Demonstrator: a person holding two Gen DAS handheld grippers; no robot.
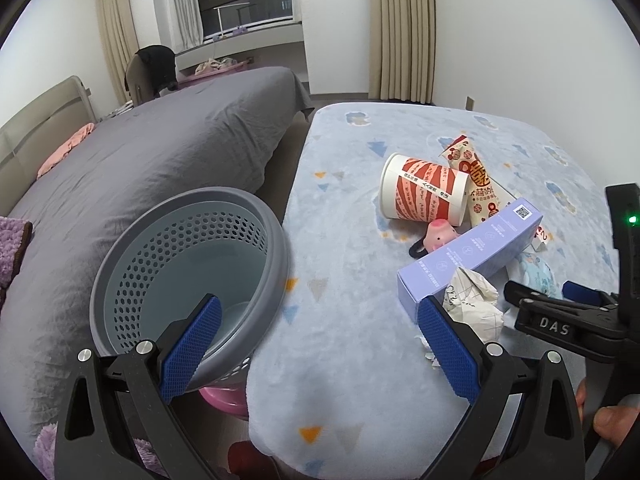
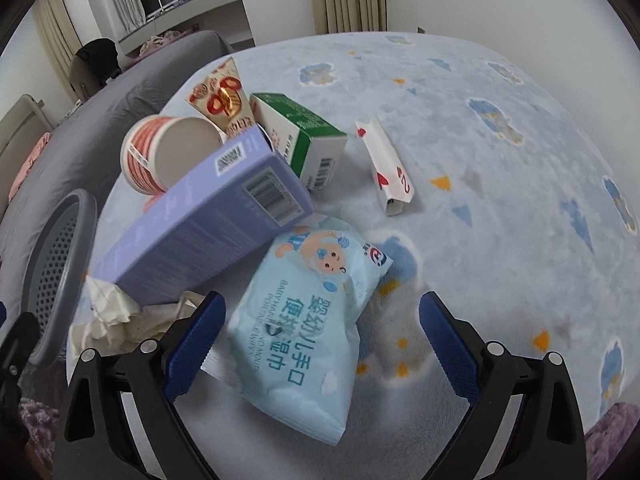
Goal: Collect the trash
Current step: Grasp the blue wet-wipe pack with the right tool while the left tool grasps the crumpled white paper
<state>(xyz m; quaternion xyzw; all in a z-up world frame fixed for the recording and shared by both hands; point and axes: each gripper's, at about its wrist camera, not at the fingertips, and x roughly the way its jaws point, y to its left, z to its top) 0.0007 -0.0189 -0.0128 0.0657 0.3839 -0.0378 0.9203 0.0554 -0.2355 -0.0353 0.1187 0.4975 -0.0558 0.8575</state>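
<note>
Trash lies in a pile on a light-blue blanket (image 1: 352, 320): a red-striped paper cup (image 1: 424, 190) on its side, a snack wrapper (image 1: 480, 184), a lavender box (image 1: 472, 256), crumpled paper (image 1: 476, 304). The right wrist view shows the cup (image 2: 168, 152), lavender box (image 2: 208, 216), green-white carton (image 2: 304, 136), folded red-white paper (image 2: 388, 168) and a blue wet-wipes pack (image 2: 308, 320). A grey perforated bin (image 1: 188, 264) stands left of the blanket. My left gripper (image 1: 320, 344) is open and empty between bin and pile. My right gripper (image 2: 320, 344) is open, its fingers either side of the wipes pack.
A bed with a grey cover (image 1: 160, 152) lies left of the bin. A small pink pig toy (image 1: 436, 236) sits among the trash. A pink object (image 1: 224, 396) is under the bin. Curtains and a window are at the back. The right gripper's body (image 1: 560, 320) shows in the left wrist view.
</note>
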